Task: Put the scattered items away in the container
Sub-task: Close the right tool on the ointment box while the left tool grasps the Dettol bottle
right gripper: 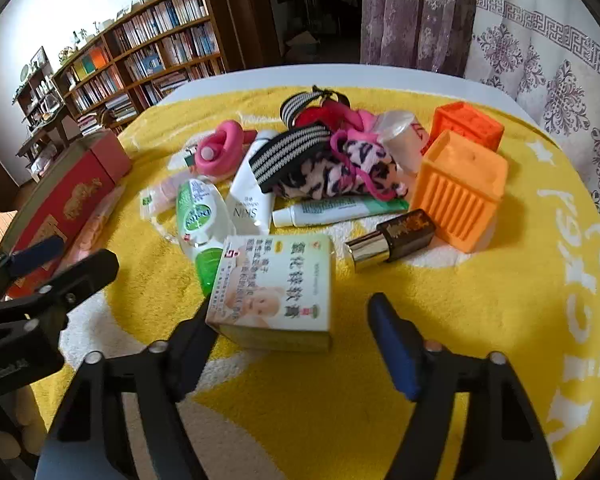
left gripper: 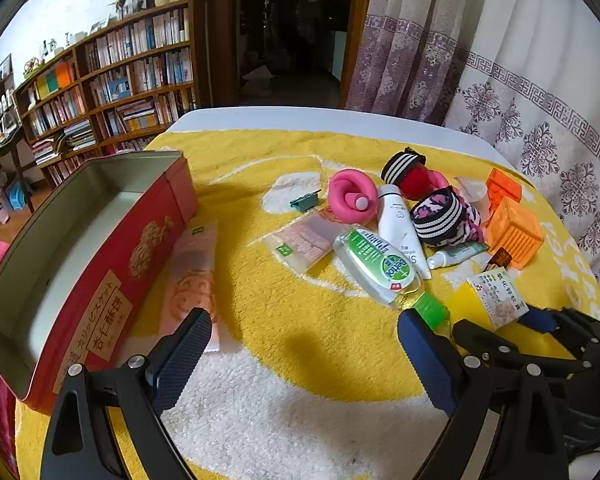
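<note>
Box (right gripper: 274,288), small and printed, lies between the right gripper's (right gripper: 296,328) fingers, nearer the left pad. That pad touches or nearly touches its edge; the right pad stands clear, so no grip yet. No earlier view to compare.

Risks, judged:
- Off-centre box: closing may push it sideways or twist it out rather than clamp it.
- Soft towel (right gripper: 480,320) beneath: box could tip as the pads meet it.
- Green-capped bottle (right gripper: 200,216) touches the box's far-left corner; it may get nudged or caught.

Left gripper (left gripper: 306,344) hovers open and empty over the towel, just beside the right one; the two could collide.

Tin (left gripper: 100,248), red and open, sits to the left gripper's left, apparently empty. Beyond the box: lipstick (right gripper: 392,240), tube (right gripper: 336,210), orange cubes (right gripper: 460,188), socks (right gripper: 332,168), all still out.
</note>
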### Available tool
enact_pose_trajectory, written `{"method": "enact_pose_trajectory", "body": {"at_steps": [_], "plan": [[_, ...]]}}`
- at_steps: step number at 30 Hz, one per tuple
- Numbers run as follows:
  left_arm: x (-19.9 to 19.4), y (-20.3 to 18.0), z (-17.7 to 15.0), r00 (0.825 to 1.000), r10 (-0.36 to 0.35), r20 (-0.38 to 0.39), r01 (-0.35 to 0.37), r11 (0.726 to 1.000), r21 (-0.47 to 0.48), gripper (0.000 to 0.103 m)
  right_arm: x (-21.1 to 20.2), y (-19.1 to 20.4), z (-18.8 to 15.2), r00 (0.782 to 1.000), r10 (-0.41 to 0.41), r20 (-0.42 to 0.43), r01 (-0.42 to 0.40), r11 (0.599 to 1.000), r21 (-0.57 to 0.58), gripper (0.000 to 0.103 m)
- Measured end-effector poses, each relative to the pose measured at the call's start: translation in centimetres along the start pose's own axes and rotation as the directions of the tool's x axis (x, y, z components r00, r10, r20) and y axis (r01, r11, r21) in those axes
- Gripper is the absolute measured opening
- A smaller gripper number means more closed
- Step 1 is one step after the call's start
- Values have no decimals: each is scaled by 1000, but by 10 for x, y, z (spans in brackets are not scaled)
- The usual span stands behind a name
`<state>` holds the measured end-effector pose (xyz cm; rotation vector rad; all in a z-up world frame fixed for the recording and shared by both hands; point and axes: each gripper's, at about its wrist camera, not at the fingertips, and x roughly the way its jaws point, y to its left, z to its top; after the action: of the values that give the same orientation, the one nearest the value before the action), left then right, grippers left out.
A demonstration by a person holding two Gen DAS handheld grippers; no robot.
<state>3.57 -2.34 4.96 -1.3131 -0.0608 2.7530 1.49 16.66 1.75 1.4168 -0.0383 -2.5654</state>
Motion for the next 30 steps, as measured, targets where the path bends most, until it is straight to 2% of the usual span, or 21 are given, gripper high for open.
{"method": "enact_pose_trajectory", "body": {"at_steps": [2, 8, 14, 19, 21, 23, 26, 30], "plan": [[1, -3, 3, 1000, 1, -1, -1, 1000, 8, 96, 1, -3, -1, 1000, -8, 1, 8, 1000, 4, 57], [10, -12, 9, 999, -20, -35, 20, 1000, 13, 96, -21, -14, -4, 998, -4, 63, 2, 1000, 26, 55], [23, -27, 17, 996, -43, -78, 45, 999, 19, 96, -38, -25, -9, 992, -55, 118, 52, 998, 30, 55], [44, -37, 24, 990, -44, -132, 46, 999, 8, 96, -43, -41, -12, 990, -62, 130, 53, 996, 65, 55], [51, -41, 26, 988, -48, -149, 49, 999, 1, 83, -43, -45, -12, 990, -55, 129, 45, 996, 77, 55], [56, -42, 27, 984, -65, -165, 63, 998, -17, 78, -41, -47, -12, 991, -45, 129, 35, 996, 84, 55], [64, -46, 28, 982, -48, -182, 46, 999, -16, 77, -41, -48, -13, 991, -29, 130, 18, 996, 83, 55], [72, -49, 29, 981, -39, -190, 35, 999, -24, 71, -39, -48, -14, 991, -14, 130, 3, 997, 81, 55]]}}
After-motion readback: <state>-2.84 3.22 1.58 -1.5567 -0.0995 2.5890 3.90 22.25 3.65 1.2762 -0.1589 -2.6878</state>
